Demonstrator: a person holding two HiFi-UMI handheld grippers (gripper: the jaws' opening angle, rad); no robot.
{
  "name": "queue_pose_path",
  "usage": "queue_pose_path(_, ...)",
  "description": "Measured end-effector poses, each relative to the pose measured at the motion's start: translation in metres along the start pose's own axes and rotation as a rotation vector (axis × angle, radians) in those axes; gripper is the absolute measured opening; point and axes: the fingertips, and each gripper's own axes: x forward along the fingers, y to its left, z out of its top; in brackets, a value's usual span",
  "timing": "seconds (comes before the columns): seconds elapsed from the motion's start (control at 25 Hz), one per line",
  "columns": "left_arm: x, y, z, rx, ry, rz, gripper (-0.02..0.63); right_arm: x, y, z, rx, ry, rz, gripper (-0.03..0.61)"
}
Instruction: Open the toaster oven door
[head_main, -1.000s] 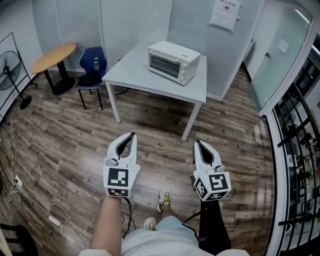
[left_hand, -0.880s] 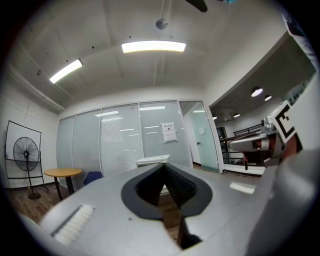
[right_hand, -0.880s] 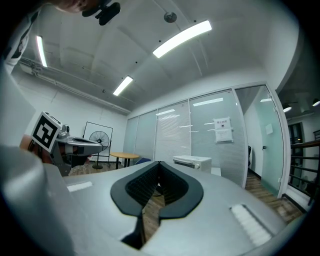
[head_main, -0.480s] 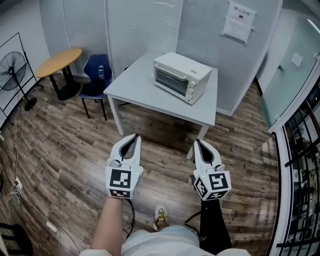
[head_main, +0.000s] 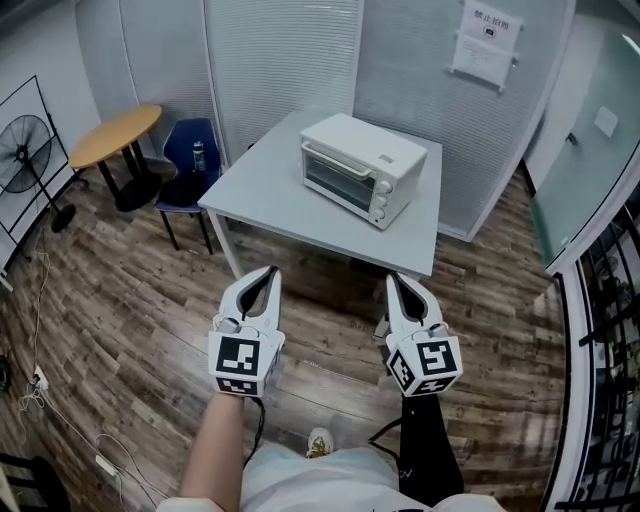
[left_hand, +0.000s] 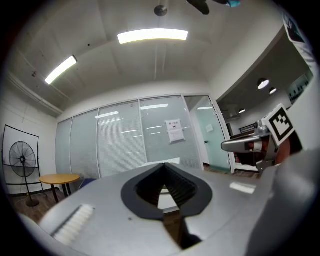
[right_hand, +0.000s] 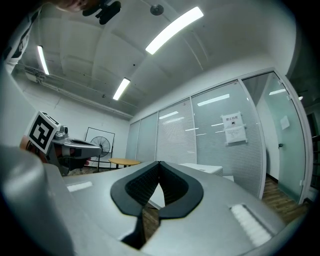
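Note:
A white toaster oven (head_main: 365, 170) with its glass door closed stands on a pale grey table (head_main: 270, 205), near the table's far right side. Both grippers hang over the wooden floor, well short of the table's front edge. My left gripper (head_main: 265, 272) has its jaws together with nothing between them. My right gripper (head_main: 393, 280) is likewise shut and holds nothing. In the left gripper view the left gripper (left_hand: 164, 165) points at the partition wall. In the right gripper view the right gripper (right_hand: 159, 163) points level, with the toaster oven (right_hand: 202, 169) just behind its tips.
A round wooden table (head_main: 112, 135), a blue chair (head_main: 190, 150) and a standing fan (head_main: 20, 165) are at the left. Cables (head_main: 60, 420) trail on the floor at lower left. Glass partitions with a posted notice (head_main: 485, 45) back the table. A black railing (head_main: 610, 330) runs along the right.
The table and toaster oven have come closer and sit lower in the head view. Both grippers keep their place in the view and stay shut.

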Motion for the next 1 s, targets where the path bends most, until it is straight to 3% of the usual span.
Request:
queue_pose_path(0.56, 0.088, 0.028, 0.0, 0.002, -0.049, -0.046, 0.055, 0.07, -0.039, 0.002, -0.028, -0.043, -0.032, 0.003)
queue_pose_path(0.84, 0.172, 0.067, -0.01, 0.001, -0.074, -0.117, 0.055, 0.147, -0.06, -0.009, -0.057, -0.04, -0.093, 0.003)
queue_pose_path(1.0, 0.236, 0.093, -0.019, -0.014, -0.074, -0.196, 0.055, 0.2, -0.075, -0.015, -0.067, -0.026, -0.147, 0.004)
